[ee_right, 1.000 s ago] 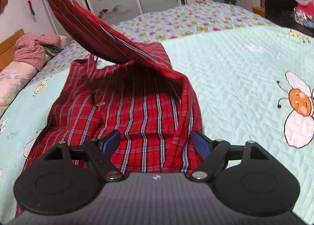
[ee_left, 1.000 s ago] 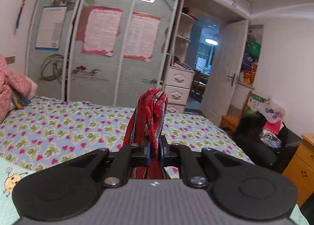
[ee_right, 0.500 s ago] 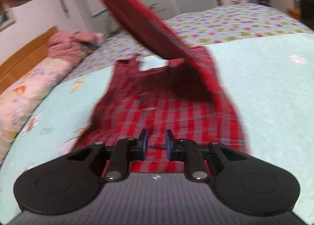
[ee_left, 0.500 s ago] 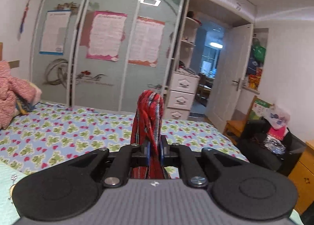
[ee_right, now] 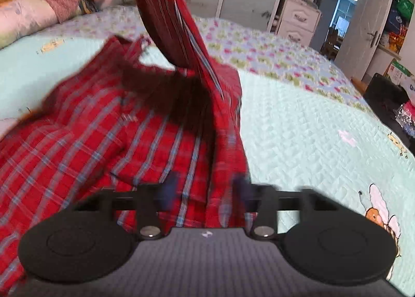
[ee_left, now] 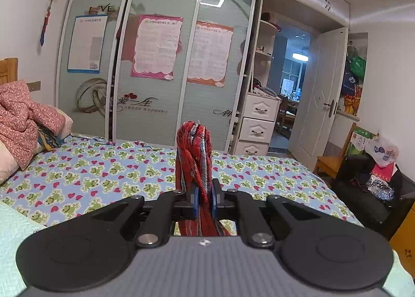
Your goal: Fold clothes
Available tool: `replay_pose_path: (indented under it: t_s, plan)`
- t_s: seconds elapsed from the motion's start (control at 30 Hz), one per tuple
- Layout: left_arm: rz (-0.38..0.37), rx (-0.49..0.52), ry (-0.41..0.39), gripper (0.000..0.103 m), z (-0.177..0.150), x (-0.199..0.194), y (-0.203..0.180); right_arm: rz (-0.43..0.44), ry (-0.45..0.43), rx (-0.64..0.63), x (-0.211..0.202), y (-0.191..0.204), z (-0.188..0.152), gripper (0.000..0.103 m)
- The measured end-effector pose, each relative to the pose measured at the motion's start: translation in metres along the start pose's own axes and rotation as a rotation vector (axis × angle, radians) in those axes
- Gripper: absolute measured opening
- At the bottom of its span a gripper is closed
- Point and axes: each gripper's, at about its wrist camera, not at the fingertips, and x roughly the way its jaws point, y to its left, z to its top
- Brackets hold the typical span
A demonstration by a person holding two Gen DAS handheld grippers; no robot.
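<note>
The red plaid shirt [ee_right: 155, 141] lies spread on the mint quilt [ee_right: 311, 128], right in front of my right tongs [ee_right: 205, 190] and off to their left. One edge of it is drawn up in a taut, pleated band toward the top of that view. My left tongs [ee_left: 205, 197] are clamped tight on a bunch of that cloth, which rises above the pads as a soft, ridged knob. They point almost level across the bed, toward a wardrobe [ee_left: 155, 105] whose sliding doors read "LOVE" and "SWEET WEDDING".

My right tongs tilt down at the shirt's near hem. Their jaws have just been closing, with a fold of plaid between the pads. The picture is smeared there, so I cannot tell whether they have hold of it. A frog-and-heart sheet [ee_left: 103, 175] lies beyond the left tongs.
</note>
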Motion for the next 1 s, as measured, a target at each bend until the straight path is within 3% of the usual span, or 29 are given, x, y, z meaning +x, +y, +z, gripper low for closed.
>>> replay_pose_path:
  t_s: [0.03, 0.17, 0.27, 0.4, 0.53, 0.67, 0.8, 0.87, 0.9, 1.0]
  plan:
    - [0.005, -0.001, -0.002, 0.009, 0.000, -0.001, 0.001, 0.020, 0.012, 0.029, 0.002, -0.004, -0.002, 0.010]
    - [0.038, -0.005, -0.047, 0.008, 0.008, -0.007, 0.009, 0.165, -0.026, 0.181, -0.014, -0.008, 0.009, 0.006]
    - [0.079, -0.018, -0.088, 0.008, 0.020, -0.012, 0.019, 0.322, -0.041, 0.243, -0.019, 0.006, 0.027, 0.006]
    - [0.136, -0.013, -0.106, 0.008, 0.019, -0.020, 0.033, 0.460, -0.020, 0.256, -0.015, 0.037, 0.039, 0.005]
    - [0.206, -0.005, -0.108, 0.008, 0.004, -0.024, 0.046, 0.518, 0.035, 0.238, -0.004, 0.064, 0.035, 0.005]
    - [0.268, -0.035, -0.076, 0.008, -0.011, -0.018, 0.071, 0.671, 0.056, 0.286, 0.003, 0.075, 0.028, 0.006]
    - [0.341, 0.001, -0.069, 0.008, -0.016, -0.005, 0.091, 0.788, -0.007, 0.407, -0.029, 0.052, 0.016, 0.015]
    - [0.353, 0.001, -0.061, 0.008, -0.016, 0.002, 0.100, 0.843, -0.059, 0.490, -0.054, 0.027, 0.003, 0.030]
    - [0.353, 0.001, -0.051, 0.008, -0.016, 0.004, 0.103, 0.835, -0.081, 0.529, -0.065, 0.012, -0.006, 0.034]
    - [0.349, 0.019, -0.036, 0.008, -0.017, 0.011, 0.107, 0.687, -0.110, 0.590, -0.103, -0.034, -0.038, 0.046]
